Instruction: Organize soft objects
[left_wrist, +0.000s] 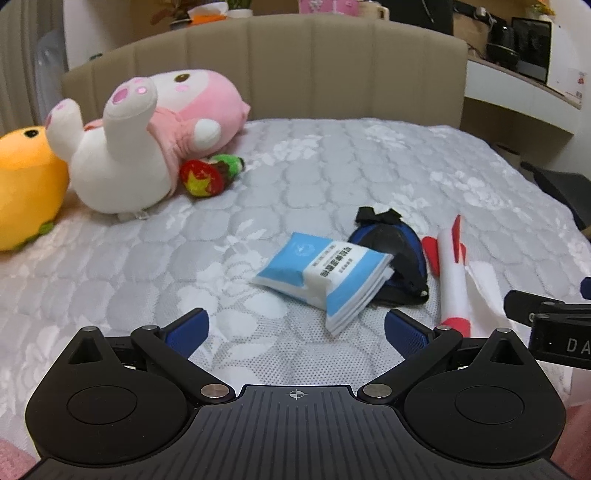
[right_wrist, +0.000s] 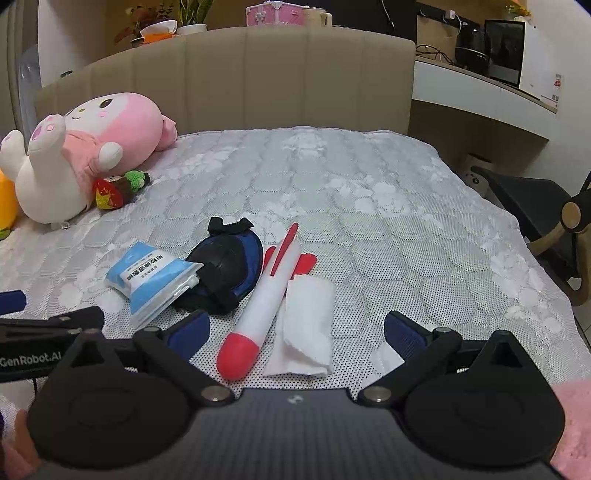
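The bed (right_wrist: 369, 206) fills both views, its grey quilted cover running back to a tan padded headboard (right_wrist: 258, 81). The whole right half of the cover, from the middle to the right edge, lies bare, as does a wide band in front of the headboard. Past the right edge stand a black chair (right_wrist: 535, 206) and a white desk (right_wrist: 480, 92) along the wall.

In the far left corner the soft toys are bunched. A pink and white plush doll (left_wrist: 147, 136) lies on its back with its legs up and its head near the headboard. An orange plush (left_wrist: 26, 184) touches it on the left, right at the bed's left edge. A small strawberry toy (left_wrist: 207, 175) lies against the doll's side.

The smaller things are grouped near the front edge, well apart from the toys. A white and red toy rocket (right_wrist: 266, 299) lies lengthwise with its red nose toward the camera. Just left of it is a blue and black pouch (right_wrist: 225, 269). A blue and white wipes pack (left_wrist: 325, 273) leans on the pouch's left side. A folded white tissue (right_wrist: 306, 325) touches the rocket's right side.

The left tool (left_wrist: 295, 328) hovers low over bare cover in front of the pack, jaws spread and holding nothing. The right tool (right_wrist: 295, 328) is likewise spread, with the rocket's nose and the tissue lying between its fingers, gripped by neither.
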